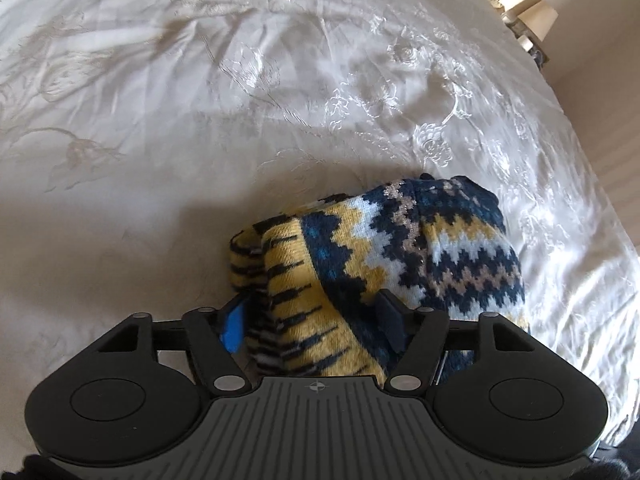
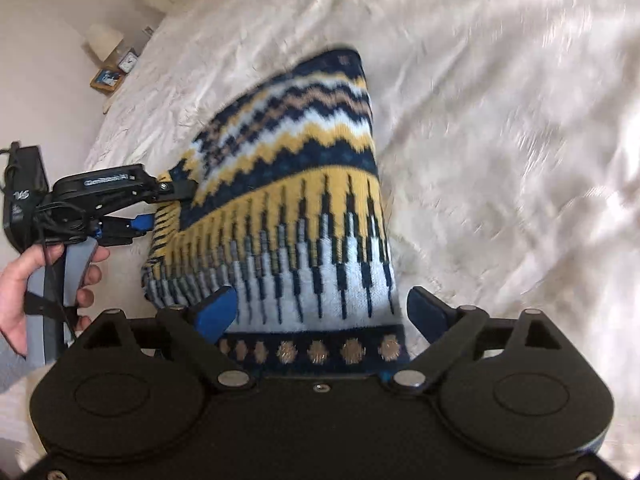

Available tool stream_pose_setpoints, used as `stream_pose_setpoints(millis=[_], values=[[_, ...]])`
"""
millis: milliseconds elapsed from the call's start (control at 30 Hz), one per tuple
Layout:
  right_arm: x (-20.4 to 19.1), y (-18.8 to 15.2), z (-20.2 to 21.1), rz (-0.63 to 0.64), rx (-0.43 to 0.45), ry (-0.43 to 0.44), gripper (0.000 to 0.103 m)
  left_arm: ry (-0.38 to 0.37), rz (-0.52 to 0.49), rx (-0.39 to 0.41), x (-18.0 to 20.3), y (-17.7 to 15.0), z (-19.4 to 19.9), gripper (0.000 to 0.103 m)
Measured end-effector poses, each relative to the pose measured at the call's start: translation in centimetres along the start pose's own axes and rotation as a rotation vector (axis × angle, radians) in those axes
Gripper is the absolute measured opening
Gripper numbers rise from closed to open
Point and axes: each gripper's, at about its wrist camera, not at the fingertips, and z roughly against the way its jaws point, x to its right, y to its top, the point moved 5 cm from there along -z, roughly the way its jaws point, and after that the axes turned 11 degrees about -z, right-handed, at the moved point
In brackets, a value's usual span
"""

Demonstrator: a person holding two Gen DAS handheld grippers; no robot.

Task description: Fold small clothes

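Lying between both wide-open grippers, left gripper (image 1: 312,316) and right gripper (image 2: 320,312): folded knit sweater (image 2: 304,208), ungripped.

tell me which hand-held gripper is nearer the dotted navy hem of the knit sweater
Right. The right hand-held gripper straddles the dotted hem of the sweater; the left hand-held gripper sits at the sweater's far side edge.
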Motion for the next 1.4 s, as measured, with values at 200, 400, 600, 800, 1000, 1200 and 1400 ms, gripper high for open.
stream_pose_setpoints(millis=[200, 400, 600, 800, 1000, 1200, 1400], values=[[0.1, -0.2, -1.7, -0.019, -0.037, 0.063, 0.095, -0.019, 0.058, 0.006, -0.7, 0.3, -0.3, 0.068], [-0.1, 0.0, -2.1, -0.024, -0.062, 0.089, 0.097, 0.118, 0.059, 0.089, -1.6, -1.8, 2.6, 0.068], [0.0, -0.2, -2.2, -0.006, -0.072, 0.090, 0.097, -0.014, 0.142, 0.067, -2.4, -1.4, 1.4, 0.068], [0.1, -0.1, -2.3, -0.034, -0.073, 0.107, 0.101, -0.099, 0.075, 0.050, -0.1, 1.0, -1.8, 0.077], [-0.2, 0.0, -1.8, -0.024, -0.075, 0.105, 0.051, -0.161, 0.128, 0.066, 0.2, 0.9, -2.3, 0.029], [-1.8, 0.1, 2.0, 0.010, -0.037, 0.080, 0.031, -0.092, 0.061, 0.128, 3.0, 0.4, 1.0, 0.023], [-2.3, -2.0, 6.5, 0.032, -0.050, 0.075, 0.030, -0.106, -0.004, 0.140, 6.7, -1.0, 4.5, 0.023]])
